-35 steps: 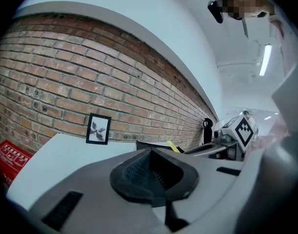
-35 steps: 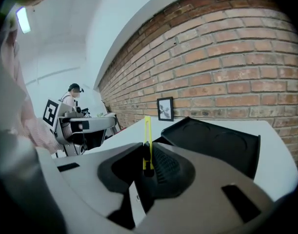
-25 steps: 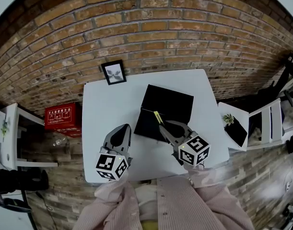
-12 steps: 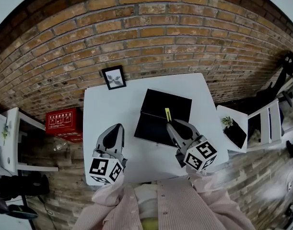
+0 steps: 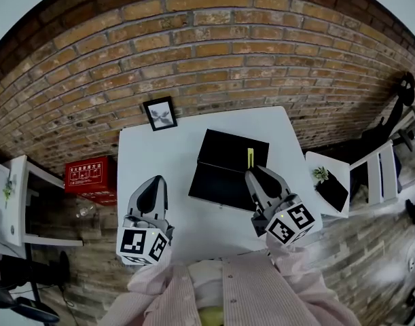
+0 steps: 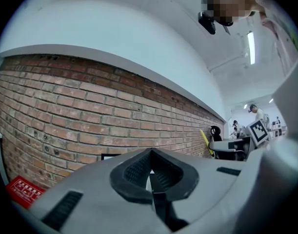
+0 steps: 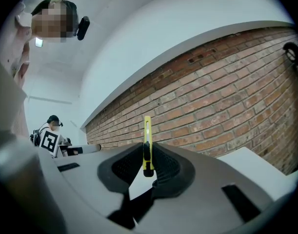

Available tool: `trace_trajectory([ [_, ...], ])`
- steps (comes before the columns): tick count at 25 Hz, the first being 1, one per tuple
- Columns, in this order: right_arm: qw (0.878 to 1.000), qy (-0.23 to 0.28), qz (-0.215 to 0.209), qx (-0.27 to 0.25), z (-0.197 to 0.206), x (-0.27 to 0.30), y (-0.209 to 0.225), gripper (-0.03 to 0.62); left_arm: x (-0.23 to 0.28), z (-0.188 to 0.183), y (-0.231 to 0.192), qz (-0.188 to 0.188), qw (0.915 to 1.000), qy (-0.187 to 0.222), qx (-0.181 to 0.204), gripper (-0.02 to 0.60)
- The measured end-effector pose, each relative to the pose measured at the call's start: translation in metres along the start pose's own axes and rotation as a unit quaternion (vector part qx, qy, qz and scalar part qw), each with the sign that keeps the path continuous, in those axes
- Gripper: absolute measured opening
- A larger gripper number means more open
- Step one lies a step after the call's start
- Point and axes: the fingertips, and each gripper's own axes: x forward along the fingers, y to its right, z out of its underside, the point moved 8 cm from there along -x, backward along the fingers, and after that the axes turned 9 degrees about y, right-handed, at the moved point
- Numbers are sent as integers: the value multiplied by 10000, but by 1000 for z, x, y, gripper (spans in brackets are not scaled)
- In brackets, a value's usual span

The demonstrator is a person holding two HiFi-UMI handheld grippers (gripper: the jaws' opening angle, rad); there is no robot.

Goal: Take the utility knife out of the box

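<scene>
The black box (image 5: pixel 219 176) lies open in the middle of the white table (image 5: pixel 146 151), its lid folded back toward the brick wall. My right gripper (image 5: pixel 252 172) hovers over the box's right edge, shut on the yellow utility knife (image 5: pixel 250 157). In the right gripper view the utility knife (image 7: pixel 147 139) stands upright between the pads, clear of the box, with the right gripper (image 7: pixel 148 155) held level. My left gripper (image 5: pixel 155 183) hangs over bare tabletop left of the box; in its own view the left gripper (image 6: pixel 151 173) has its pads together with nothing between them.
A small framed picture (image 5: pixel 160 113) leans on the brick wall at the table's far left corner. A red box (image 5: pixel 89 172) sits on the floor to the left. To the right stands a low white table with a potted plant (image 5: pixel 322 171).
The right gripper has carried the knife rightward, from above the box's middle to its right edge. The left gripper has drifted left, away from the box. Both look lifted higher.
</scene>
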Motion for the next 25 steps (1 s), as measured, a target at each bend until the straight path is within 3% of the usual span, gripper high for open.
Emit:
trace_trajectory([
  [25, 9998, -33, 135, -150, -5, -4, 1, 60, -4, 1, -1, -100, 9999, -77, 85, -8],
])
